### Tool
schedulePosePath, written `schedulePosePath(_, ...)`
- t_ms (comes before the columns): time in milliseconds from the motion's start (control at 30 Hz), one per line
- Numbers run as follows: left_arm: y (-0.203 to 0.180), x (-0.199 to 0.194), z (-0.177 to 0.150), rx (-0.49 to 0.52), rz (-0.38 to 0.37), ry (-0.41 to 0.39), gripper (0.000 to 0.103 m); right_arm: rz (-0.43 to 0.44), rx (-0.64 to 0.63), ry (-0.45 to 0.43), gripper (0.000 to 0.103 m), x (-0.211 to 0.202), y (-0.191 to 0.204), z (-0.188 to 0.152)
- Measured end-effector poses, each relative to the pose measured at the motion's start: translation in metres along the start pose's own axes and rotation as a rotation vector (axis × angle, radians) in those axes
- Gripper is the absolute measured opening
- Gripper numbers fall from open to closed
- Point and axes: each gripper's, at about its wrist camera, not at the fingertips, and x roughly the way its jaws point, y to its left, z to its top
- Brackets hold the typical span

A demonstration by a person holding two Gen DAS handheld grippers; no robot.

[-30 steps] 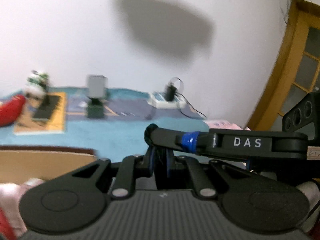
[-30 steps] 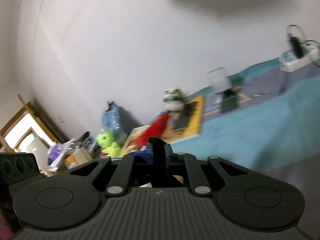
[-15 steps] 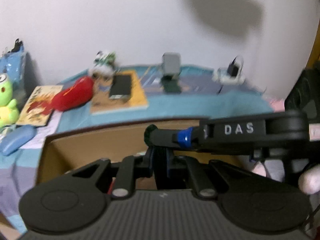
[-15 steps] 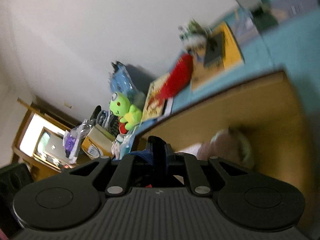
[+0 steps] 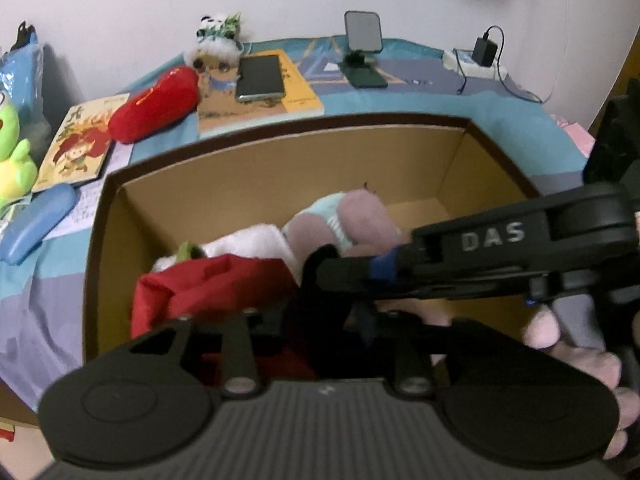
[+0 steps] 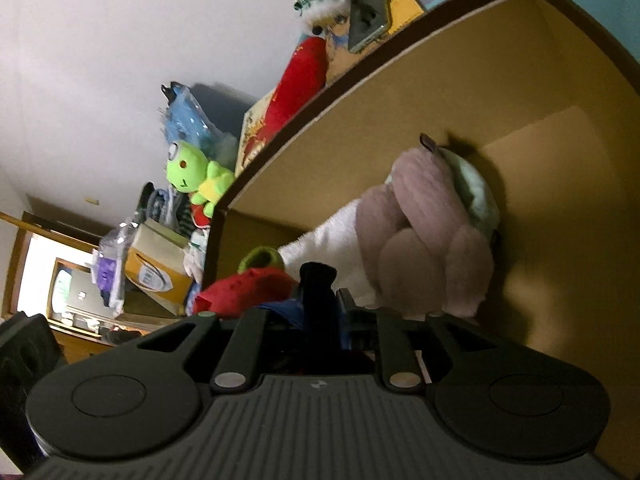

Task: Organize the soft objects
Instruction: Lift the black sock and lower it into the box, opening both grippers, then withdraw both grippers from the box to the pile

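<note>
Now both claws sit over the open cardboard box on the bed. Left claw is opening above the red fabric piece at the box's near-left corner; nothing visibly pressed between its pads. I judge a drop into the box, hence the downward tilt. Right claw is together, jaws touching, nothing visibly caught; it reaches across the left view, close in front. Pink plush and white towel already lie inside, mid-floor. Red plush pillow and green frog plush remain outside on the bed by the box's far-left edge, likely next. Phone and books are not soft, so I leave them.
</note>
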Motion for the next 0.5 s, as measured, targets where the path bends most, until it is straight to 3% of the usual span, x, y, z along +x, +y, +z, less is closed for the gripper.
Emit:
schedulePosePath(167,0.006,-0.002,-0.003,0.009,0.004,0.012,0.049,-0.025,-0.038,-0.029,0.002,-0.009,0.005,-0.005)
schedulePosePath(500,-0.001,-0.02,0.003,0.026,0.014,-0.003,0.051,-0.098,-0.247,-0.14,0.003,-0.044,0.026,-0.011)
